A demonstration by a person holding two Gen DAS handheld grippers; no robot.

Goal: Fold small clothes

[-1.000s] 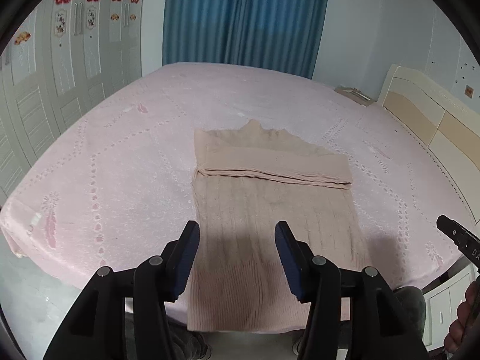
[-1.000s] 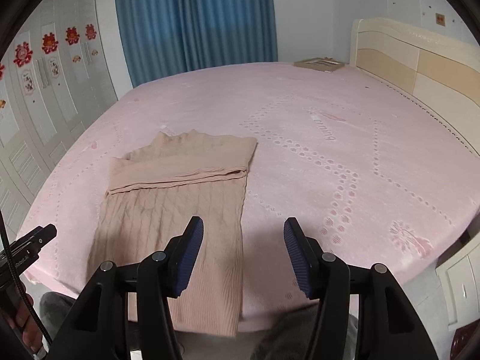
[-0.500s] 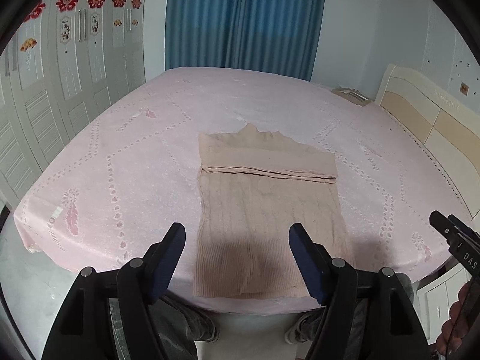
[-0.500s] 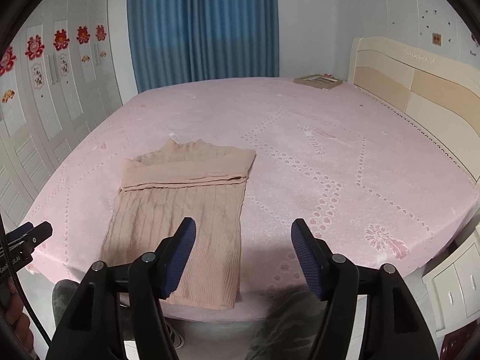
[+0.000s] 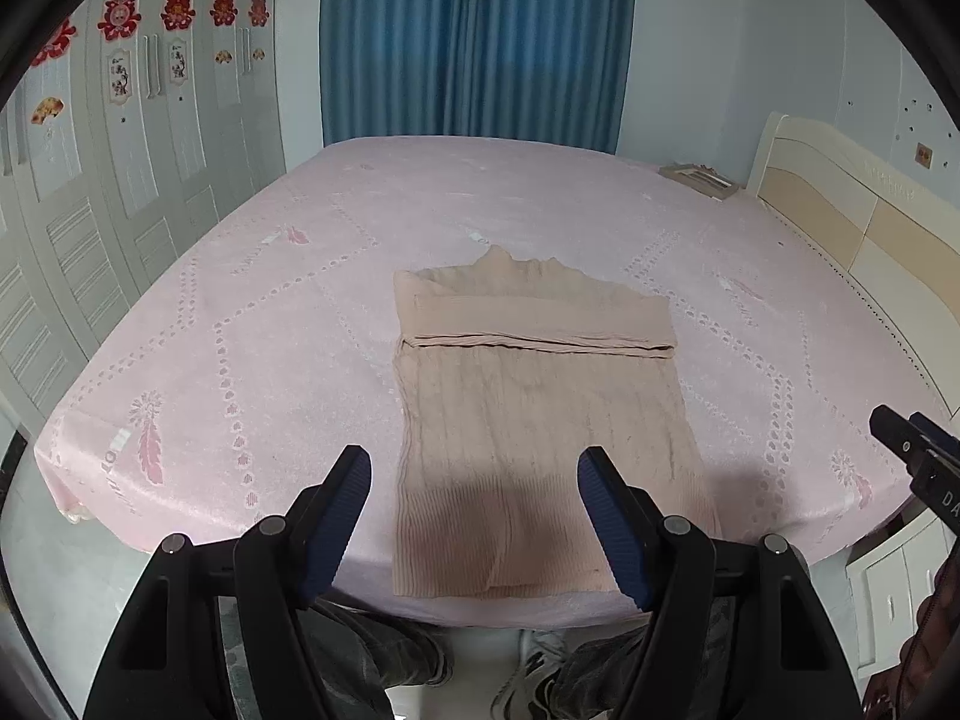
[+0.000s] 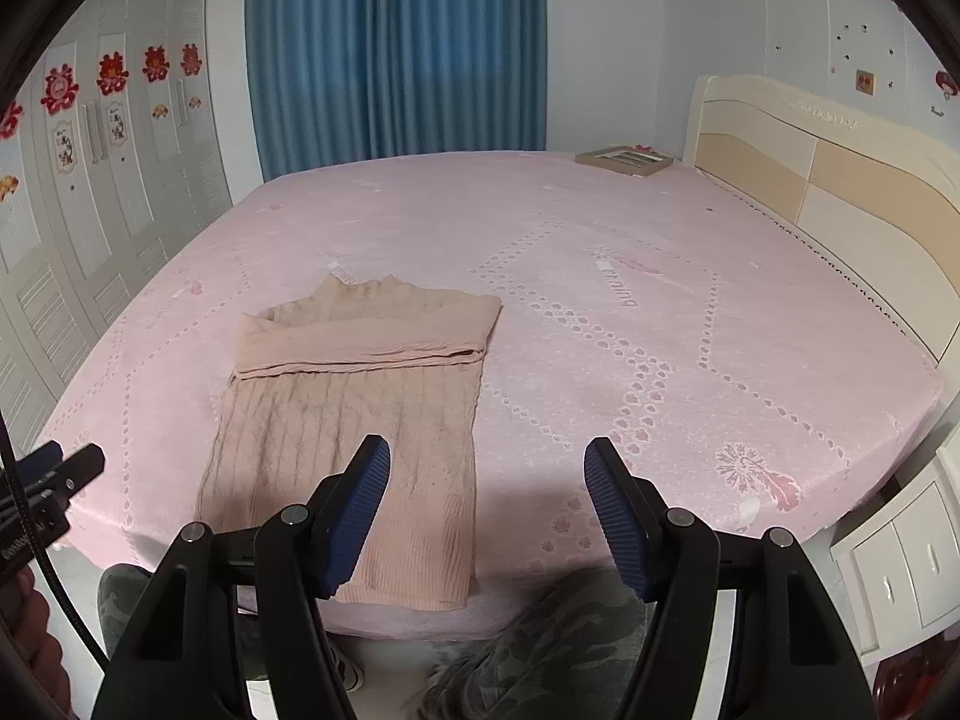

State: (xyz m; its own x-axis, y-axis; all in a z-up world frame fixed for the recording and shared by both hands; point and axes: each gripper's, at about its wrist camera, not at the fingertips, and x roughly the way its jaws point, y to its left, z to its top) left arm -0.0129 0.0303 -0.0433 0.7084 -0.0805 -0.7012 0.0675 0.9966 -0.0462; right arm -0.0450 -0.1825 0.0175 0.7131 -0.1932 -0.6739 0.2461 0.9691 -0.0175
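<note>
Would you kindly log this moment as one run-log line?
left gripper: open, empty | right gripper: open, empty | sweater: flat on bed, sleeves folded across chest, hem at near edge | next: likely fold hem up

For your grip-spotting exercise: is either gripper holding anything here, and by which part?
Nothing is held. The left gripper and right gripper are both open above the bed edge; the beige sweater lies flat, untouched.
</note>
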